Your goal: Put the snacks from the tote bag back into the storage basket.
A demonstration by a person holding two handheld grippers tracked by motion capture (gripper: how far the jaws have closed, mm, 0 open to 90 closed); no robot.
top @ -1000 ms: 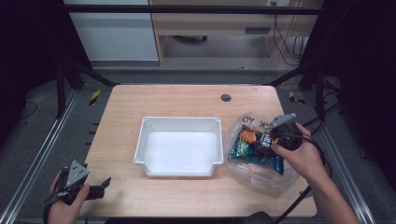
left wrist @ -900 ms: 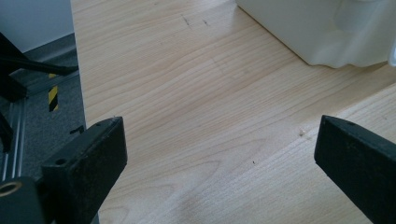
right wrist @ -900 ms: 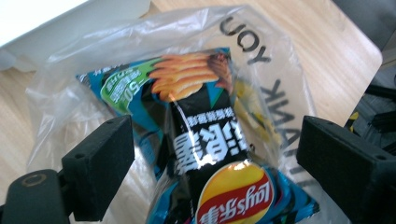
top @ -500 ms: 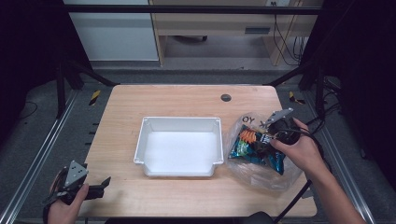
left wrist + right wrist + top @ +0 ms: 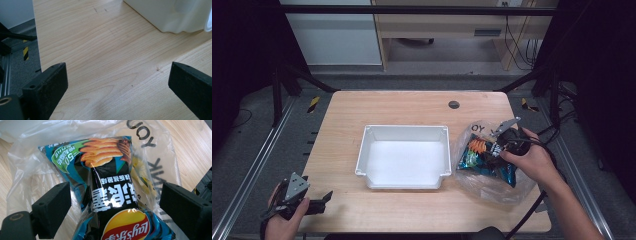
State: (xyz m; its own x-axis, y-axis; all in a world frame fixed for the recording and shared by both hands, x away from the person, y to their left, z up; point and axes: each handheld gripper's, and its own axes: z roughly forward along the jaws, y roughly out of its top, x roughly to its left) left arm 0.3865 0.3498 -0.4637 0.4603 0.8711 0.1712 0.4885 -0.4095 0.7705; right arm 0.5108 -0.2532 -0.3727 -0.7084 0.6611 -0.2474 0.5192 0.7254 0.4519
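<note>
a blue chip bag (image 5: 110, 202) inside a clear plastic bag (image 5: 492, 185) is seen at the table's right, just beside the white bin (image 5: 404, 156). its crisps print is shown in the right gripper view, with the right gripper (image 5: 112, 200) spread wide astride it, unpressed. the left gripper (image 5: 117, 82) is held released over bare wood at the near-left corner.

One white bin (image 5: 404, 157) on the table (image 5: 412, 107); one clear plastic bag (image 5: 492, 182), printed with dark letters; one blue-and-black chip packet (image 5: 110, 195) inside it — no second packet can be made out; two grippers, the left gripper (image 5: 319, 202) and the right gripper (image 5: 494, 150) — one per hand.
</note>
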